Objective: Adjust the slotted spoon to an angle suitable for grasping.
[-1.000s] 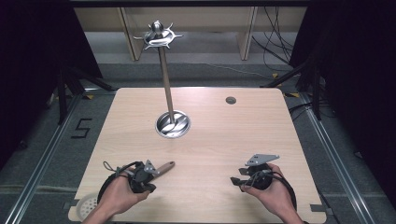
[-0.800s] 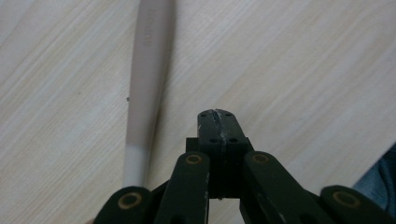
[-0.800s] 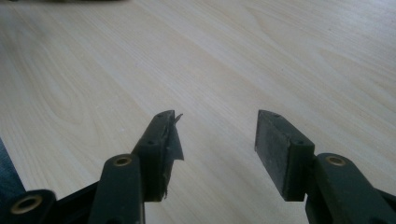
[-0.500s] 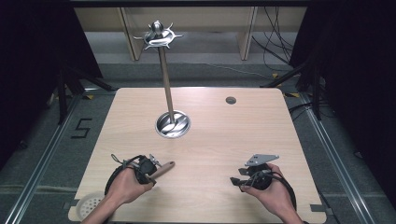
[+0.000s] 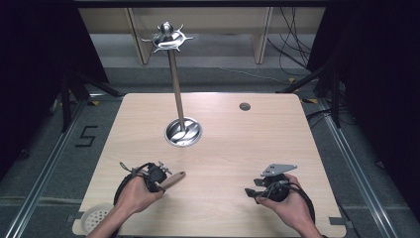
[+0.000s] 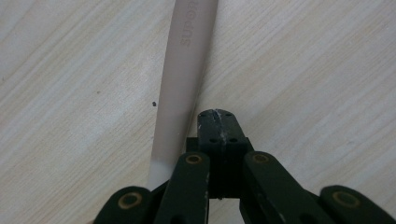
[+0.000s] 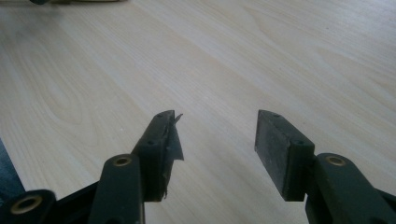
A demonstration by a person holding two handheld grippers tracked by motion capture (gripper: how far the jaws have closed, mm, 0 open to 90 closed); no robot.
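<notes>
A beige handle of some utensil lies flat on the wooden table at the near left. My left gripper rests right against it. In the left gripper view the jaws are pressed together, and the handle runs along their left side, not between them. The left gripper is shut with nothing in it. At the near right, my right gripper points leftward just above the table. Its jaws stand open over bare wood.
A metal stand rises from a round base mid-table, its pole topped by a ring of hooks. A small dark disc lies far right of it. A white perforated round thing sits at the table's near-left corner.
My left hand has shifted slightly toward the handle and sunk a little onto the table. The right hand has not moved.
</notes>
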